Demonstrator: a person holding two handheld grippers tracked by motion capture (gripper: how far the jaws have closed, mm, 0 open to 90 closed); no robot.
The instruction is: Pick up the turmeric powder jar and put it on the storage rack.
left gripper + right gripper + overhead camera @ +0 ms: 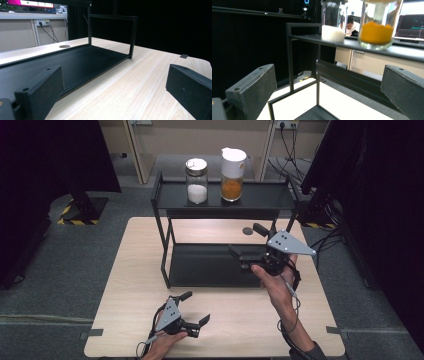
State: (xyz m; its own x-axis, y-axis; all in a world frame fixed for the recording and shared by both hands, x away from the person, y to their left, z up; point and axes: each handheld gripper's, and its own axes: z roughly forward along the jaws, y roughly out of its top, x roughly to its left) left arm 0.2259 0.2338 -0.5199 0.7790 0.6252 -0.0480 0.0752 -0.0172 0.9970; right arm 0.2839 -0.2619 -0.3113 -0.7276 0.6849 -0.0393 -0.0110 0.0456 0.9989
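A black two-tier rack [165, 240] stands at the back of the wooden table [130, 285]. On its top shelf [309, 37] are a glass jar of white powder [196, 182] [333, 33] with a metal lid and a taller jar of orange powder [233, 170] [377, 33] with a white lid. My right gripper [246, 240] [328, 82] is open above the right end of the lower shelf [200, 265], below the jars, and holds nothing. My left gripper [196, 308] [112, 75] rests open near the table's front edge, facing the lower shelf [75, 60].
A round cable hole [247, 231] [64, 46] sits in the table behind the rack. Black curtains hang at both sides, with stand feet and cables [325, 240] on the floor to the right. Bare tabletop lies between the rack and the front edge.
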